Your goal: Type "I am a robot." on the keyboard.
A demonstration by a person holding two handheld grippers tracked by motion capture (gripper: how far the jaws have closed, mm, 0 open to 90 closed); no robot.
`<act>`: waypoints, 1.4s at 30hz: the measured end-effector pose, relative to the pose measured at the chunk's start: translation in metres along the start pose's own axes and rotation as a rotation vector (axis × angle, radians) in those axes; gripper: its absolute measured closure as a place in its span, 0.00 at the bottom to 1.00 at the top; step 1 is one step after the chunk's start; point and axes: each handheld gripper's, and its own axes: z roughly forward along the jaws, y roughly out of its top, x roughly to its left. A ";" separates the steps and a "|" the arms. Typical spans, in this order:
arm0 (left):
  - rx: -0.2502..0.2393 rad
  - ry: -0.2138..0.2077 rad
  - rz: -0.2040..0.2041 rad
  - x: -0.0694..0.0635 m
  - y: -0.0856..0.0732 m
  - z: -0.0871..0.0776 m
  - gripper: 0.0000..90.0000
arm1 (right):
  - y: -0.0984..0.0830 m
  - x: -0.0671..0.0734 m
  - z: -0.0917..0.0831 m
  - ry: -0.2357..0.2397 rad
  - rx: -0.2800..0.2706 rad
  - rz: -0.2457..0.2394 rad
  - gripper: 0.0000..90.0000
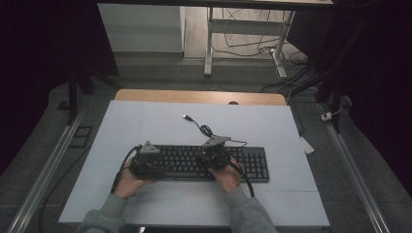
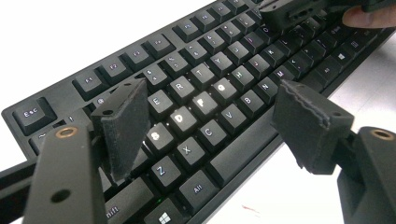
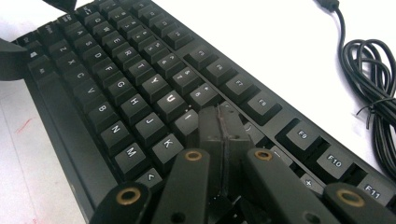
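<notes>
Black keyboard [image 1: 204,163] flat mid-surface [image 1: 145,121], both claws over its keys; typing judged under way, amount done unreadable. Left claw [image 2: 210,121] wide, holding nothing, poised above the keyboard's S-D-F-G block, no pad visibly touching a key. Right claw [image 3: 219,126] pinched shut on nothing, tip down at the keyboard's I-O-K area [image 3: 189,116], likely pressing; exact key hidden beneath it. Coiled USB cable [image 3: 373,79] just beyond the keyboard's function row, cut off at frame edge

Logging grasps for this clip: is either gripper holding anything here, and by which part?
Nothing is held. The right gripper has its fingers shut together, tips down on the keyboard near the O key. The left gripper is open above the left-hand letter keys.
</notes>
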 end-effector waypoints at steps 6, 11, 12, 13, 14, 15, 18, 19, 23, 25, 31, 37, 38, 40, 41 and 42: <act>0.008 0.002 0.006 0.000 0.000 0.001 0.30 | 0.001 0.001 0.001 0.000 0.003 -0.001 0.99; 0.005 0.003 0.004 0.000 0.000 0.000 0.30 | 0.003 0.001 0.002 -0.004 0.018 0.009 0.99; 0.005 0.001 0.003 0.001 0.000 0.000 0.30 | 0.004 0.001 0.003 -0.006 0.025 0.008 0.99; 0.004 0.002 0.003 0.001 0.000 0.000 0.30 | 0.004 0.002 0.004 -0.012 0.038 0.006 0.99; 0.004 0.002 0.003 0.001 0.000 0.000 0.30 | 0.004 0.002 0.005 -0.012 0.035 0.005 0.99; 0.003 0.002 0.002 0.001 0.000 0.000 0.30 | 0.004 0.002 0.004 -0.011 0.034 0.008 0.99; -0.002 0.003 -0.003 0.001 0.000 0.000 0.30 | 0.005 0.003 0.001 -0.008 0.013 0.005 1.00; -0.003 0.003 -0.004 0.001 0.000 0.000 0.30 | 0.006 0.003 -0.001 -0.004 0.004 0.005 0.99; -0.001 0.005 -0.003 0.001 0.000 0.000 0.30 | 0.007 0.002 -0.009 0.005 -0.020 0.007 0.99; -0.002 0.005 -0.002 0.001 0.000 -0.001 0.30 | 0.006 0.000 -0.012 0.010 -0.026 0.017 0.99; -0.004 0.011 -0.002 0.002 -0.001 -0.001 0.30 | 0.001 -0.002 -0.023 0.020 -0.063 0.036 0.79; -0.011 0.017 -0.009 0.003 -0.002 -0.002 0.30 | -0.011 -0.004 -0.038 0.028 -0.084 0.026 0.68; -0.011 0.017 -0.010 0.003 -0.002 -0.002 0.30 | -0.014 -0.005 -0.041 0.024 -0.086 0.024 0.67; -0.014 0.017 -0.014 0.004 -0.003 -0.003 0.30 | -0.019 -0.006 -0.046 0.023 -0.088 0.023 0.66; -0.017 0.018 -0.019 0.005 -0.003 -0.003 0.30 | -0.022 -0.006 -0.048 0.024 -0.089 0.025 0.66; -0.018 0.019 -0.022 0.005 -0.003 -0.003 0.30 | -0.026 -0.007 -0.051 0.024 -0.090 0.027 0.65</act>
